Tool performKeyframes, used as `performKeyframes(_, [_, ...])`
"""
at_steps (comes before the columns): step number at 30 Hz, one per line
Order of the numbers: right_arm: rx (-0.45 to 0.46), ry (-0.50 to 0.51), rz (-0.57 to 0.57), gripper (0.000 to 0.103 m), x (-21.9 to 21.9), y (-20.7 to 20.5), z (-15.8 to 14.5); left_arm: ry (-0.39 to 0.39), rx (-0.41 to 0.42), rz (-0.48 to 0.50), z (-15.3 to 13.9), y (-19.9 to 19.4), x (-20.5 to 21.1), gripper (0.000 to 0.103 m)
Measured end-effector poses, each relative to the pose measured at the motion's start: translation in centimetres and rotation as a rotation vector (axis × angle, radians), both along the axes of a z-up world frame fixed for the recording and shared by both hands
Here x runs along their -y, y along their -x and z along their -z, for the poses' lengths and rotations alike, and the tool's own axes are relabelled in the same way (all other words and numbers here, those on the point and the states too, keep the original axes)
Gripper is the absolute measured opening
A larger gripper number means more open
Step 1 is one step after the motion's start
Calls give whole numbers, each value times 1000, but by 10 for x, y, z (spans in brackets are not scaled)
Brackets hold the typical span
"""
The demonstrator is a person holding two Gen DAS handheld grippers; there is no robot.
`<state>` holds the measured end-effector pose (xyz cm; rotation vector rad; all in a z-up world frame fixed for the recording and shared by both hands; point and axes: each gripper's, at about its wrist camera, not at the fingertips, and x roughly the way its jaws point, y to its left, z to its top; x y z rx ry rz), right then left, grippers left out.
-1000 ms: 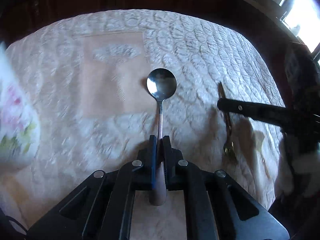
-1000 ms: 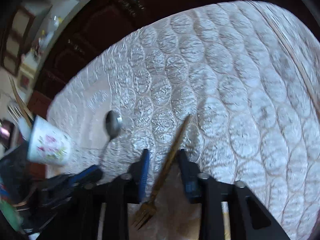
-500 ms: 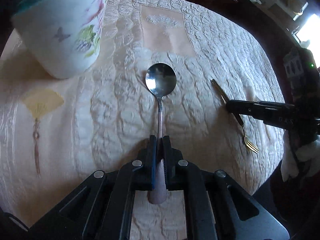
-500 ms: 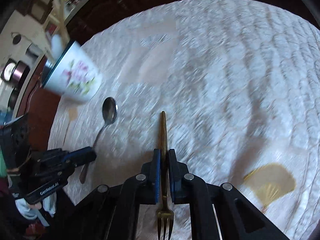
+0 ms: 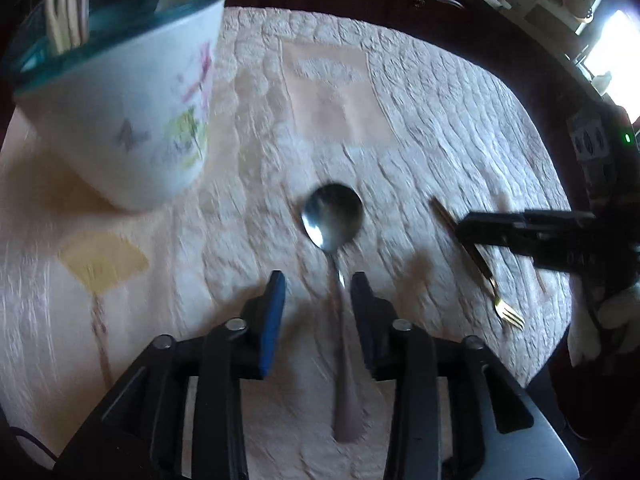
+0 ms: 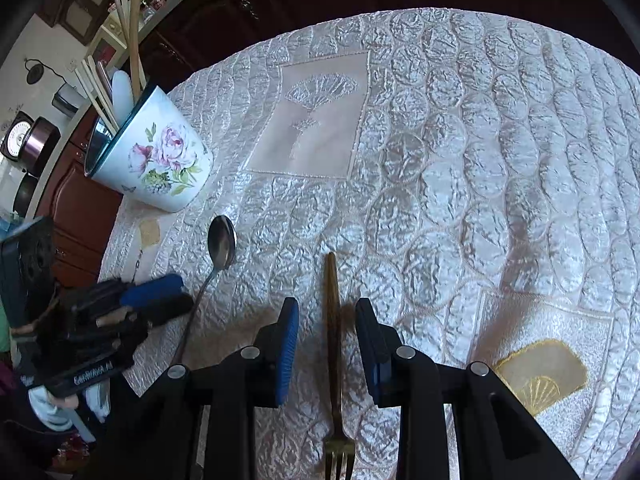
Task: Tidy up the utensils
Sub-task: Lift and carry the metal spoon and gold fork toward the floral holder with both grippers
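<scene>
- Left claw (image 5: 318, 288): fingers spread wide, nothing pinched. Half a second ago it was pressed together on the spoon handle; that grip is now let go.
- Spoon (image 5: 332, 220): lies between the left claw's spread fingers, touching neither, handle toward the camera and bowl pointing far. It rests flat on the quilted counter cover (image 5: 440, 120). In the right wrist view the spoon (image 6: 221, 242) sits left of the fork, near the cup's base.
- Right claw (image 6: 327, 332): fingers likewise spread, holding nothing. Half a second ago it was clamped on the fork's handle.
- Fork (image 6: 334, 340): gold-toned, lies between the right claw's fingers, tines nearest the camera, handle end pointing far. In the left wrist view the fork (image 5: 480, 264) lies right of the spoon, well apart from it, partly crossed by the right claw (image 5: 466, 226).
- Floral cup (image 6: 156, 156): stands at the far left of the counter, upright, with chopsticks and other utensils (image 6: 130, 52) standing in it. In the left wrist view the cup (image 5: 120, 120) looms far left of the spoon, blurred.
- Fan motif (image 6: 540, 376): yellow embroidery on the cover, near right of the right claw.
</scene>
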<state>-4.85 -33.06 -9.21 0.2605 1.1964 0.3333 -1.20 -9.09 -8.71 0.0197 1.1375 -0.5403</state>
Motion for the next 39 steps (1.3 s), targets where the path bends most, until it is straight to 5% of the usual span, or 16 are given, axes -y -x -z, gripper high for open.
performKeyframes(14, [-32, 18, -56, 27, -22, -31, 12, -40, 51, 137, 9, -45, 30, 36])
performKeyframes(16, [-34, 24, -65, 26, -26, -33, 13, -42, 57, 176, 9, -44, 35, 18])
performKeyframes(21, [-10, 78, -92, 5, -36, -35, 12, -57, 81, 215, 2, -34, 37, 4])
performKeyframes(39, [253, 42, -118, 5, -55, -4, -91, 39, 255, 98, -80, 8, -26, 1])
